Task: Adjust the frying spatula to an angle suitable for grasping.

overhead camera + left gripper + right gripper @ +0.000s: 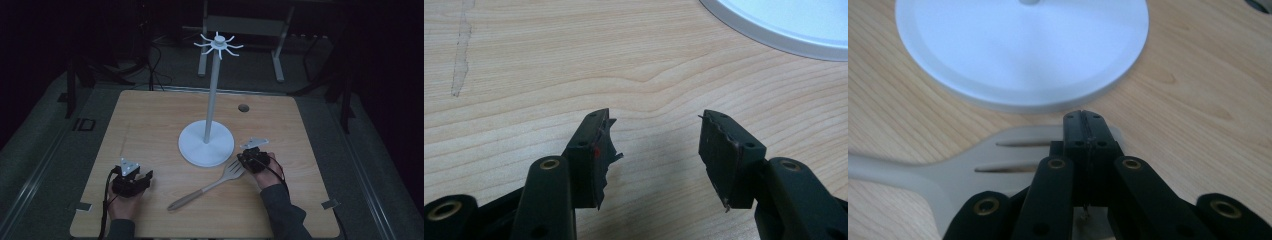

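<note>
Spatula point(210, 186) lies diagonally on table point(150, 125), head up-right just beside stand base point(206, 145), handle running down-left; R gripper point(248, 159), jaws clenched w/ nothing visibly between, sits at head, L gripper point(142, 181) released, well apart.

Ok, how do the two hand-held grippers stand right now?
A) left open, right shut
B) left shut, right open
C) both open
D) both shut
A: the left hand-held gripper has a wide gap of bare table between its pads, while the right hand-held gripper has its pads pressed together over the spatula.
</note>
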{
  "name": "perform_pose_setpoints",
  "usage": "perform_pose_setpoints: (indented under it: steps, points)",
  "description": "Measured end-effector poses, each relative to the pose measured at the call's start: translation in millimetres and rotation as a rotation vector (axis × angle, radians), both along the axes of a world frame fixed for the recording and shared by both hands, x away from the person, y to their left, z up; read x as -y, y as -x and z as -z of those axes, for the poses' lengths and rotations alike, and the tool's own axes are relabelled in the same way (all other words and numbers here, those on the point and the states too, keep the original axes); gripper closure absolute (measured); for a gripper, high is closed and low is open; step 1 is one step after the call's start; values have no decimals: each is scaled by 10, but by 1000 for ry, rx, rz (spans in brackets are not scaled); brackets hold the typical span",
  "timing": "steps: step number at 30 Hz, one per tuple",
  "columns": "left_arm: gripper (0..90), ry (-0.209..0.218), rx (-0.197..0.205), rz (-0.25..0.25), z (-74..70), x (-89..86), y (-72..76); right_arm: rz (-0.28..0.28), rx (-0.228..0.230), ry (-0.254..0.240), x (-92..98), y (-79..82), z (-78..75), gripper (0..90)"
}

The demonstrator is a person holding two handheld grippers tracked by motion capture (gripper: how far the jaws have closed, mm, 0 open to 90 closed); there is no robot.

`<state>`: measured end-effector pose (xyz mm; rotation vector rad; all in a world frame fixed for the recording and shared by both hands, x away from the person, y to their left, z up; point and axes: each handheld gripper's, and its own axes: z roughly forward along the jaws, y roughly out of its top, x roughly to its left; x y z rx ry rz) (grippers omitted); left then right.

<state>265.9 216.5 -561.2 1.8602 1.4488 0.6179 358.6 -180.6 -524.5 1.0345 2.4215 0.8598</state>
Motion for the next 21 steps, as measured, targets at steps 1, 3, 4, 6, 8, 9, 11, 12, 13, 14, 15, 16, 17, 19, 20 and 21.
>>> perform_pose_setpoints:
  steps: [1,3,4,6,8,9,11,12,13,14,15,16,17,19,20,21]
  points:
    - [468,0,-1,-1,0,-2,0,3,0,-5,9,8,3,900]
    - [467,1,-1,-3,1,-3,0,5,3,-9,28,31,2,900]
    - [466,0,-2,-4,2,-4,-1,5,2,-6,34,43,2,900]
    - [465,-1,-2,-6,1,-6,1,3,5,-10,57,73,9,900]
    - [465,0,-2,-9,0,-7,1,3,8,-10,84,111,17,900]
    - [464,1,-2,-10,0,-8,0,2,10,-13,103,135,26,900]
    - [462,2,-4,-12,1,-10,-1,4,10,-17,129,172,39,900]
    - [461,1,-5,-14,2,-12,-2,6,12,-23,160,212,57,900]
    - [461,1,-5,-14,2,-12,-2,6,12,-23,160,212,57,900]
    - [461,2,-5,-15,2,-13,-1,5,13,-25,175,229,66,900]
    - [460,1,-6,-15,1,-15,-2,7,10,-29,193,256,74,900]
    - [460,1,-9,-16,2,-17,-3,8,10,-33,214,295,81,900]
    - [459,1,-9,-16,2,-17,-3,8,10,-33,214,295,81,900]
    - [459,1,-11,-18,6,-18,-5,4,12,-39,239,342,85,900]
    - [459,1,-11,-18,6,-18,-5,4,12,-39,239,342,85,900]
    - [459,0,-13,-19,7,-18,-6,6,10,-44,248,371,86,900]
